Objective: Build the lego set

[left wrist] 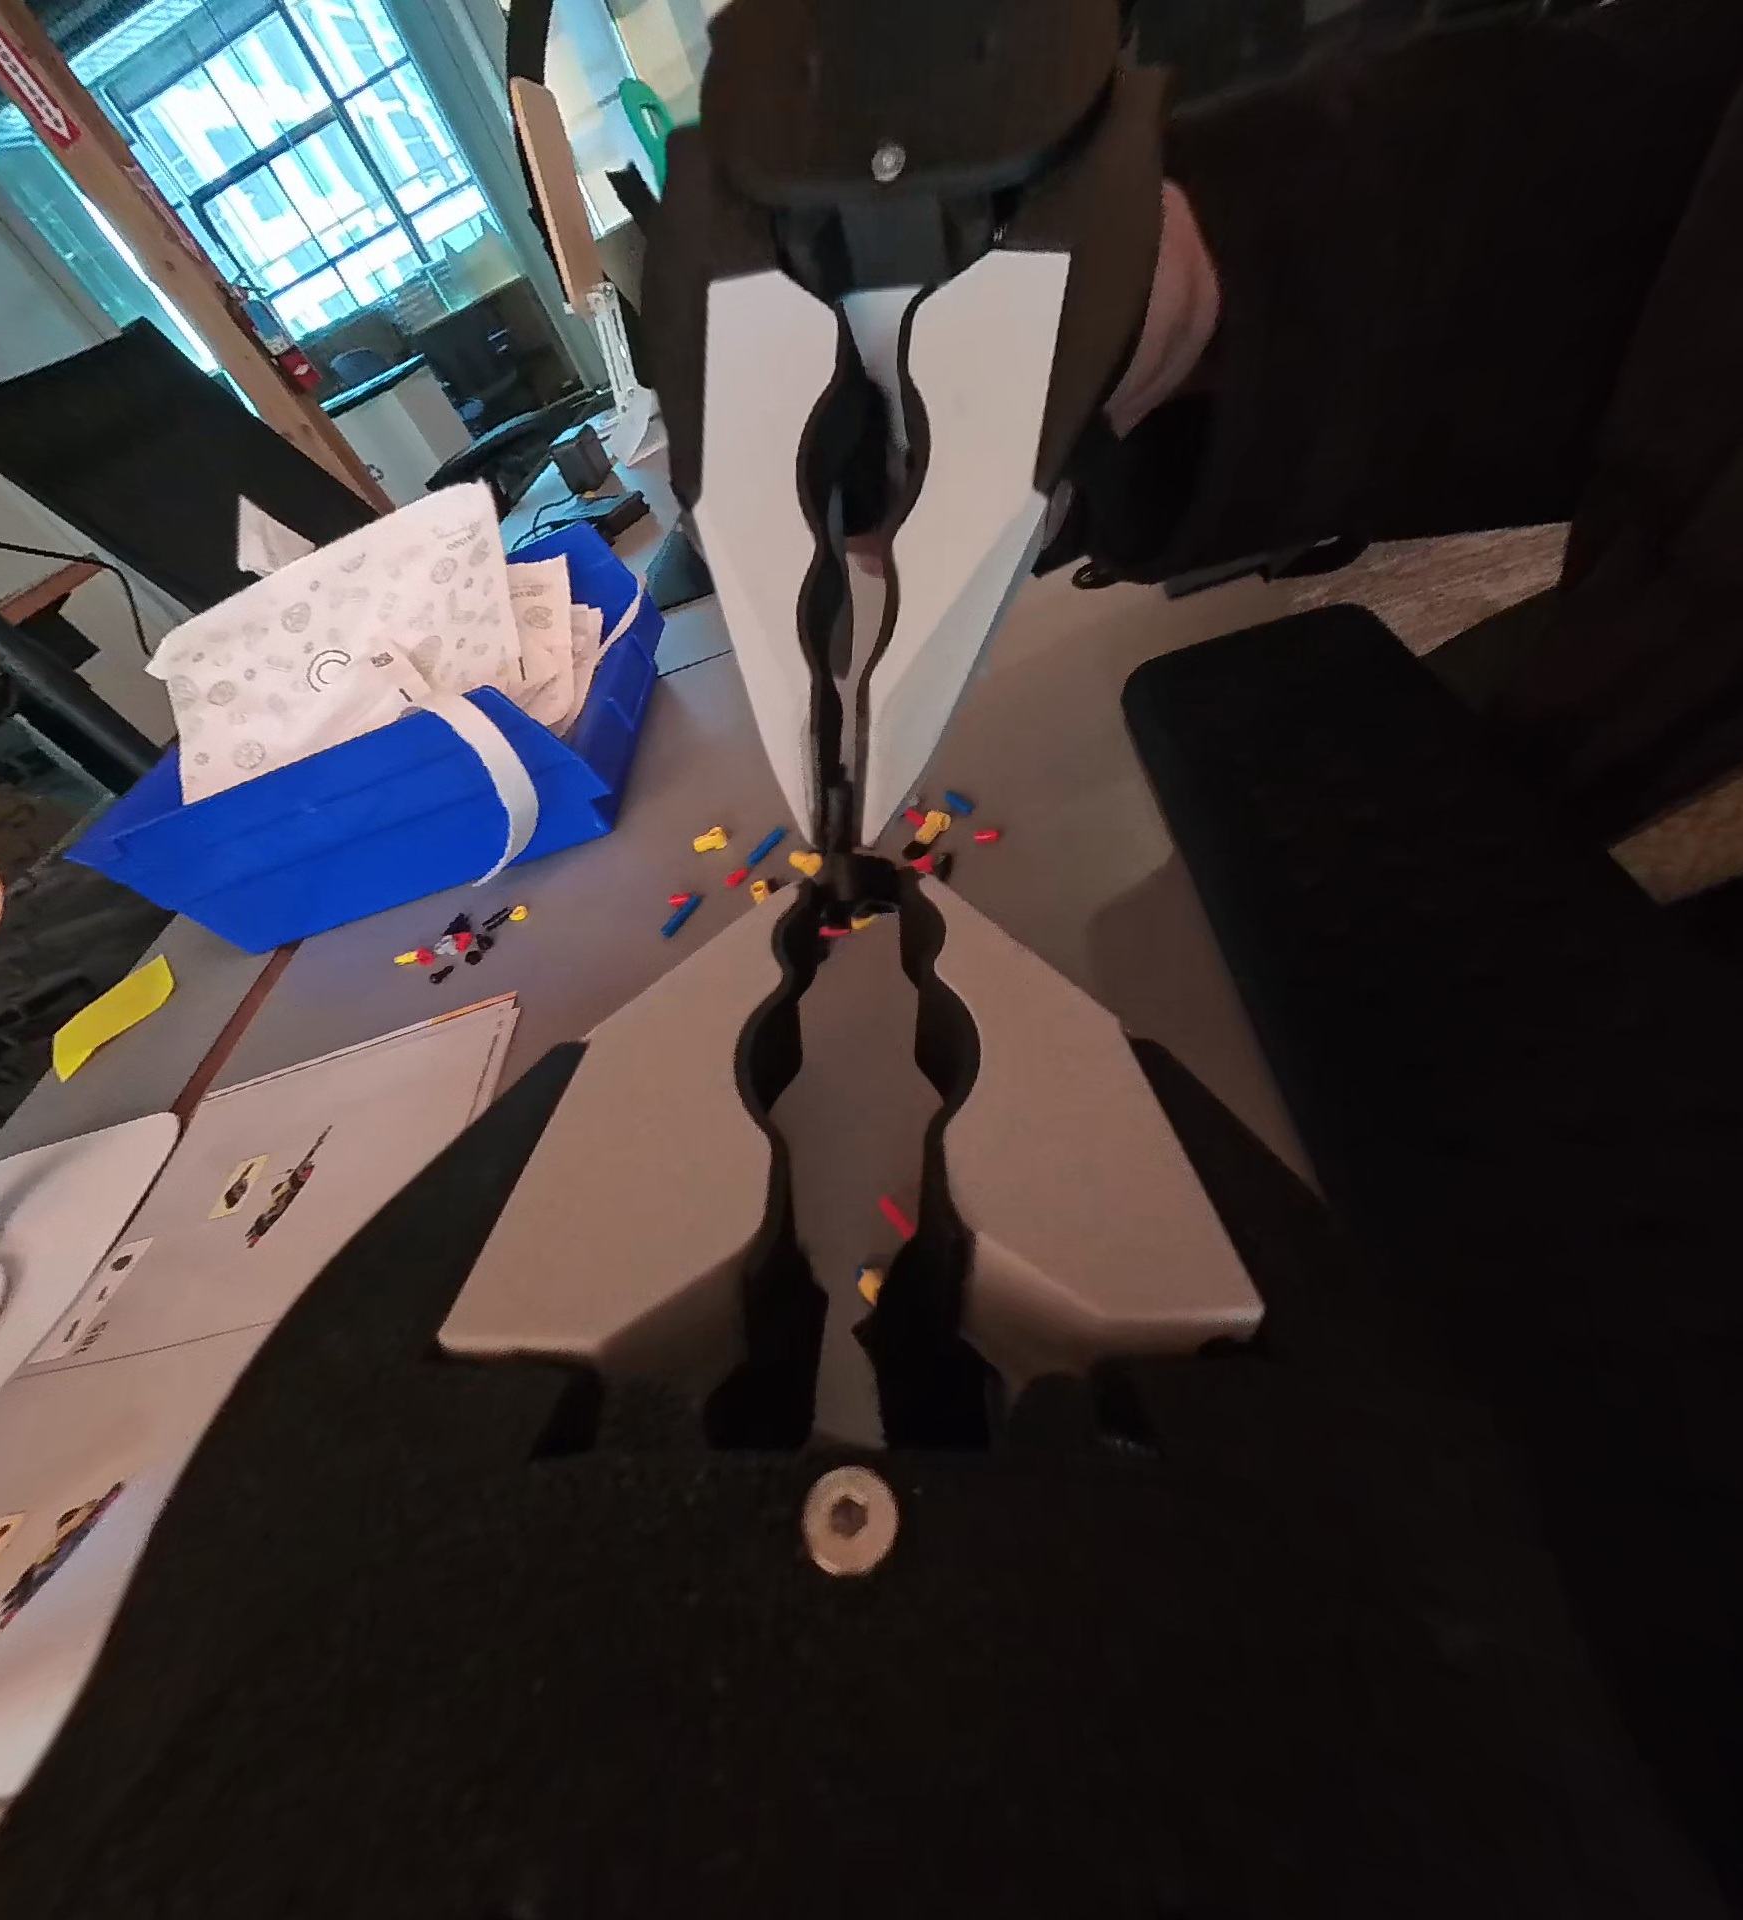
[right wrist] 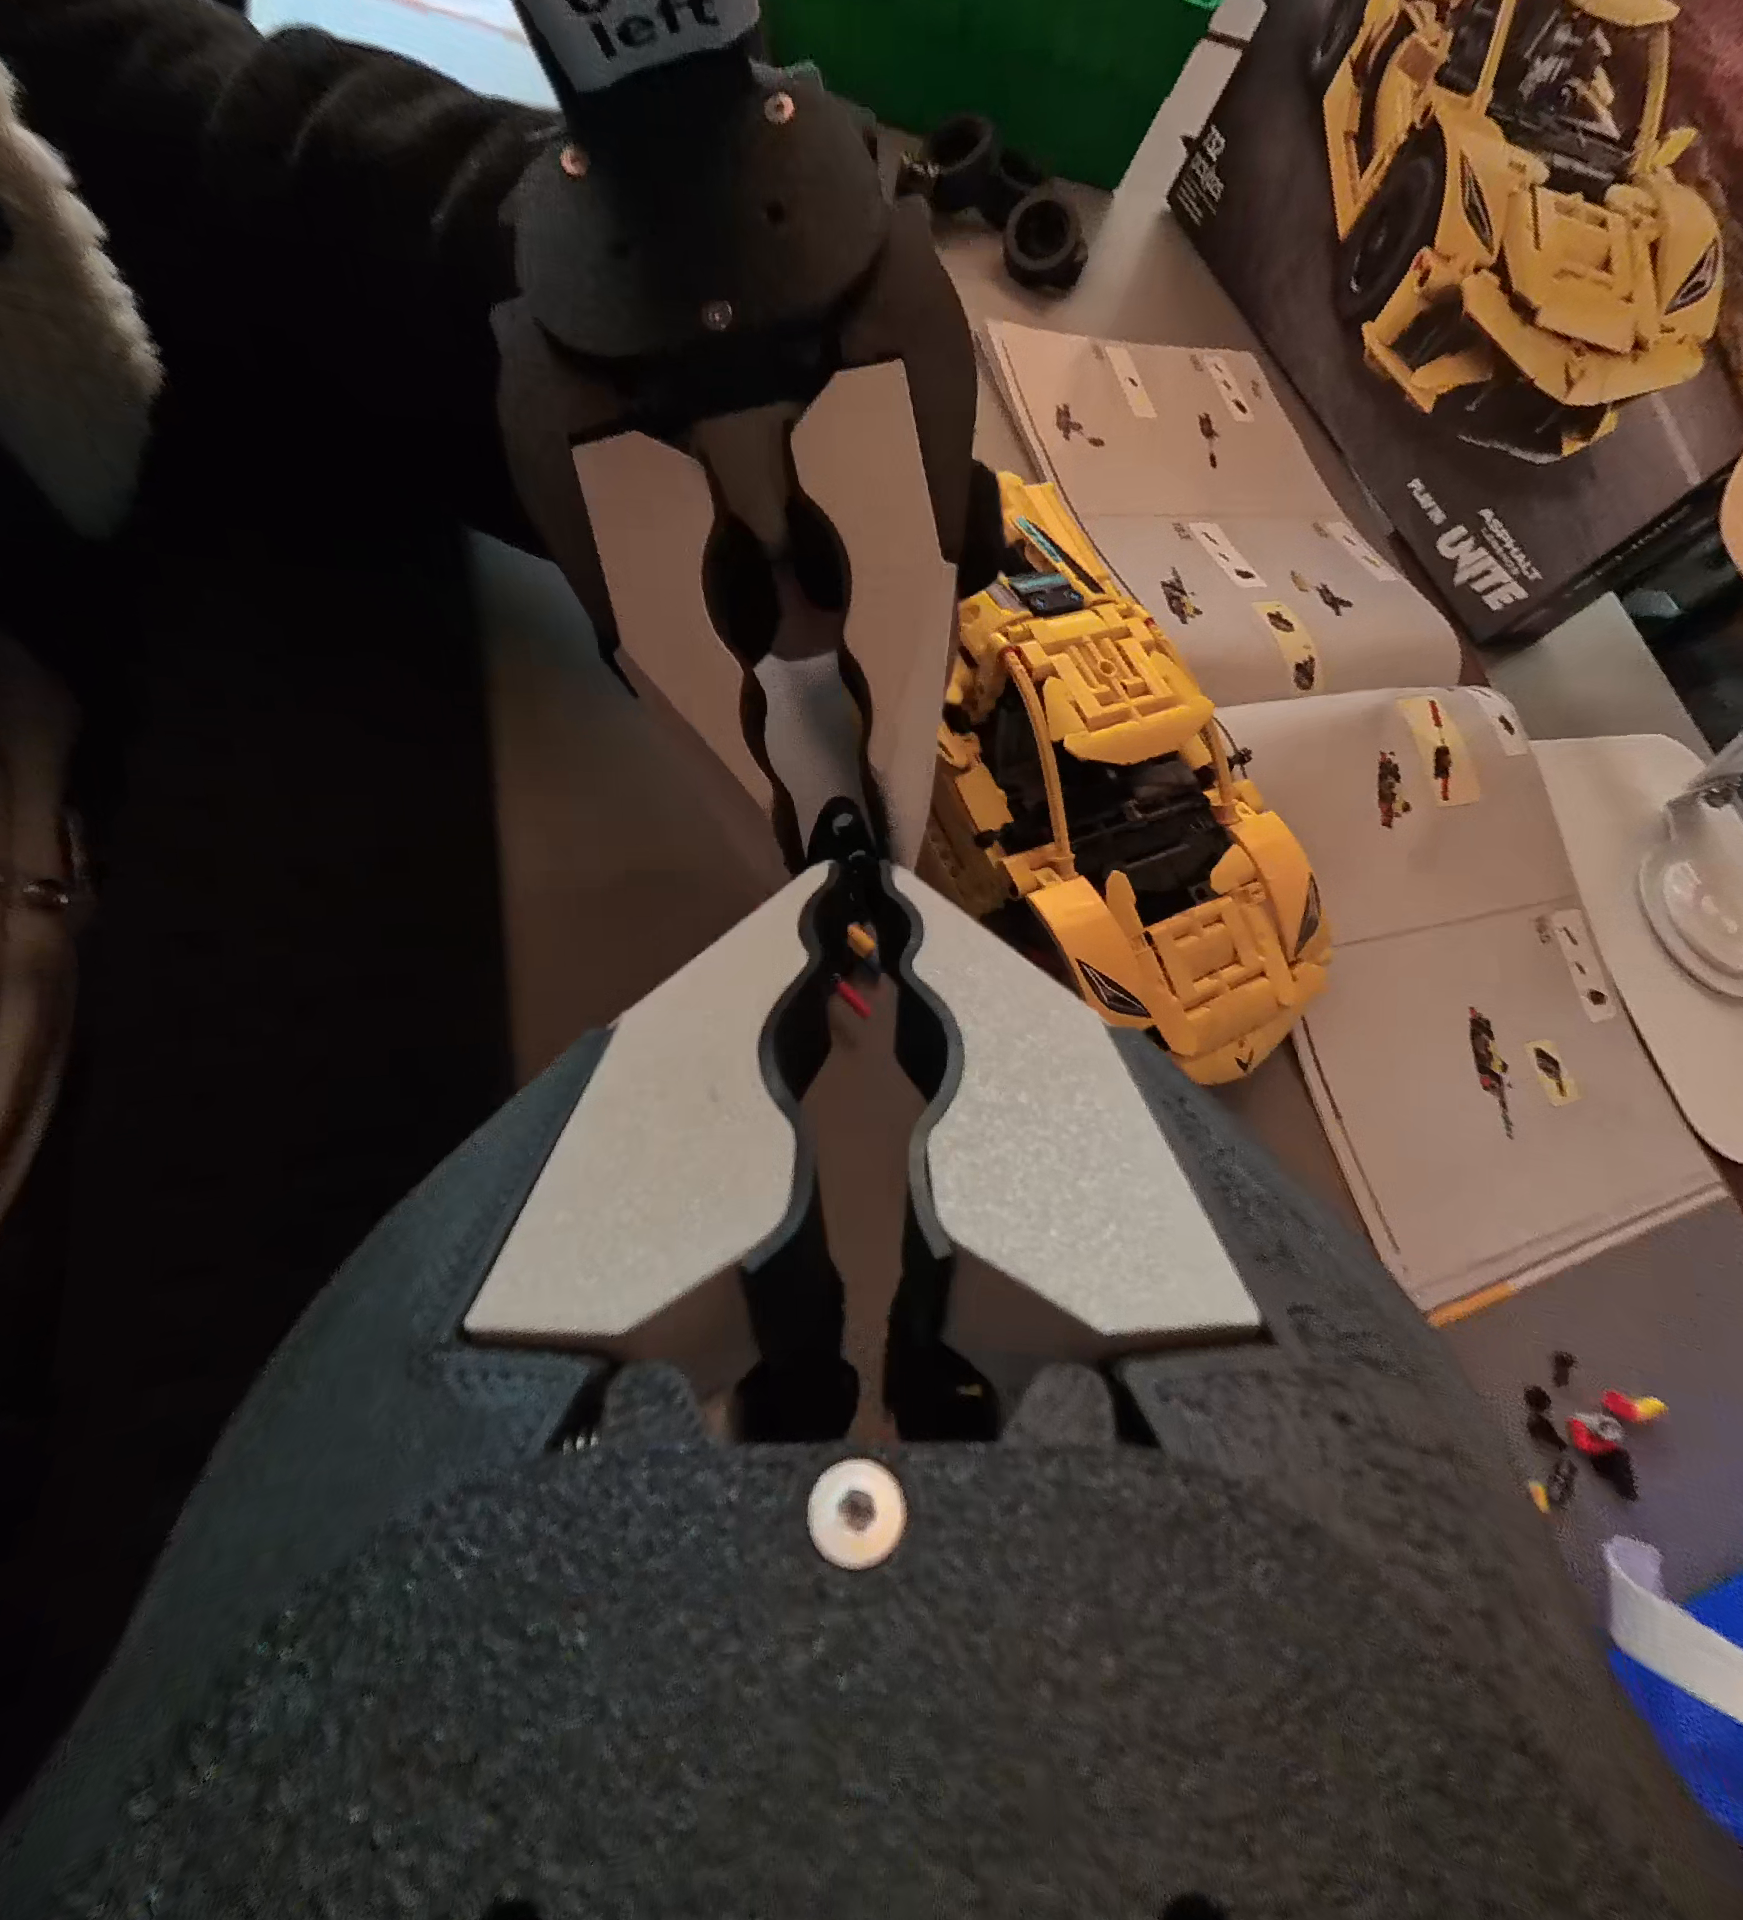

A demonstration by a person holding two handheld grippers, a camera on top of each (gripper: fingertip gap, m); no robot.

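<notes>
My left gripper [left wrist: 851, 891] and my right gripper [right wrist: 851, 881] meet tip to tip above the grey table. Both are shut on a small black lego assembly [left wrist: 846, 914] with a red pin and a yellow pin, which also shows in the right wrist view [right wrist: 856, 951]. In the left wrist view the right gripper [left wrist: 836, 821] comes down from the top. In the right wrist view the left gripper [right wrist: 839, 836] comes from above. The yellow lego car [right wrist: 1106, 810] stands on the table just right of the grippers. Loose red, blue and yellow pins [left wrist: 742, 862] lie behind the tips.
The open instruction booklet [right wrist: 1418, 935] lies beside the car, with the set's box [right wrist: 1469, 260] and black tyres [right wrist: 1043, 239] behind. A blue bin [left wrist: 379, 810] holds paper bags. A small cluster of parts [right wrist: 1594, 1439] lies near it. A dark bulky object [left wrist: 1366, 935] sits right. The tips of both grippers are at nearly the same place. The yellow lego car [right wrist: 1106, 810] is about equally far from each gripper, around 15 cm.
</notes>
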